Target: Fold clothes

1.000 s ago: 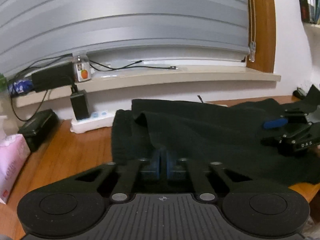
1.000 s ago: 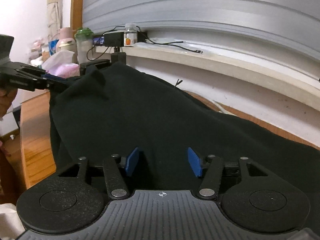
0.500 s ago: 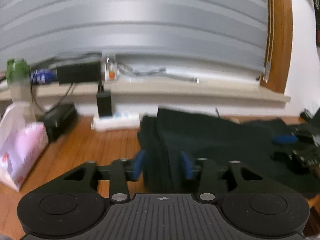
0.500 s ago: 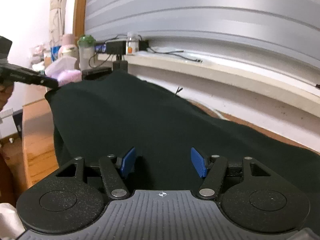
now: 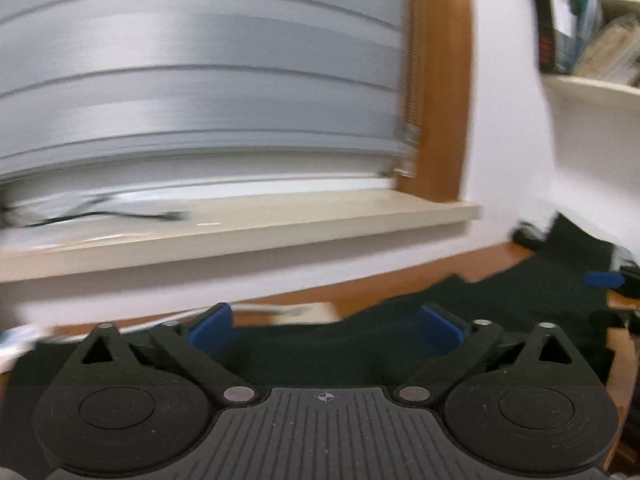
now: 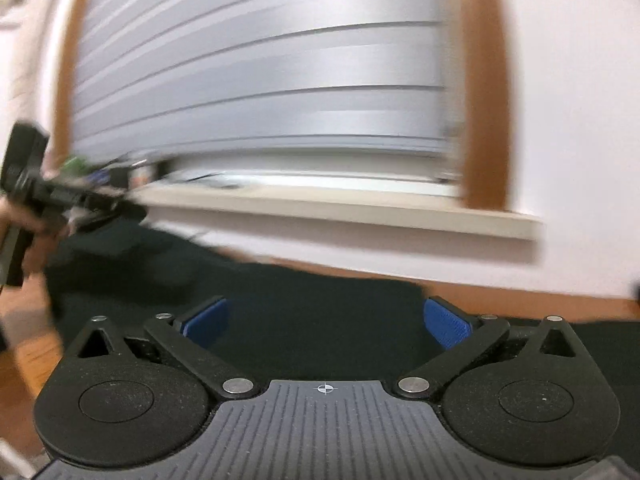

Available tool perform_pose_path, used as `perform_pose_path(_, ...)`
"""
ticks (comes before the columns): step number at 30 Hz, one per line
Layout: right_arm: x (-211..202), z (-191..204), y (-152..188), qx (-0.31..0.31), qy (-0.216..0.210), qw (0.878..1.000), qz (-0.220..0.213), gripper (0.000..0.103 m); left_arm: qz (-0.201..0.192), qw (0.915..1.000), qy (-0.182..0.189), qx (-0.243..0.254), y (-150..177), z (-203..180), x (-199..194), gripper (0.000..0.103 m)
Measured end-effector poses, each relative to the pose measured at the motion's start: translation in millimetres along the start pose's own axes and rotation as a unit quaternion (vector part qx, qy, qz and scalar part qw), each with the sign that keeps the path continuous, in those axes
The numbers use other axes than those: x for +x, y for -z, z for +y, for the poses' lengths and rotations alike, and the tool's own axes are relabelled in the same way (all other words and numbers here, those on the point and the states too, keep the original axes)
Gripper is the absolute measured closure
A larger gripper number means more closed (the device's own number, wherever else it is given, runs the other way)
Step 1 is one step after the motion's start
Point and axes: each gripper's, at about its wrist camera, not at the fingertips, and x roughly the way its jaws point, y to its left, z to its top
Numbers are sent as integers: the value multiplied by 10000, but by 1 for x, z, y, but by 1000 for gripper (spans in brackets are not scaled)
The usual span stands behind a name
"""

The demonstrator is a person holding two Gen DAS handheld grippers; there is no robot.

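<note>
Both grippers, left (image 5: pixel 326 326) and right (image 6: pixel 326 322), spread wide, empty above the black garment (image 6: pixel 312 332); regrip edges evenly, judging by blur.

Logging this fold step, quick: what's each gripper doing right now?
Left gripper: open, holding nothing, above the black garment.
Right gripper: open, holding nothing, above the same garment.

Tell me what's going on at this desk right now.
A person is folding a black garment spread on a wooden desk, holding a gripper in each hand. Both the left gripper and the right gripper are open above the cloth, gripping nothing. Both views are blurred, so the grippers appear to be moving. How far the fold has got cannot be told from here.
</note>
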Motion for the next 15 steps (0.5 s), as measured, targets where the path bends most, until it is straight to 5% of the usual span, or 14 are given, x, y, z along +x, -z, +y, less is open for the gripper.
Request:
perform_pose_path(4, -18, -49, 5, 499, 265, 9983, 151, 2, 281, 9988, 262, 303, -6, -31, 62, 2)
perform_pose_path(9, -40, -91, 15, 717, 365, 9964, 279, 61, 509, 9970, 402, 412, -3, -50, 105, 1)
perform_pose_path(15, -66, -126, 27, 563, 878, 9945, 25, 68, 578, 9961, 556, 363, 9, -57, 134, 0)
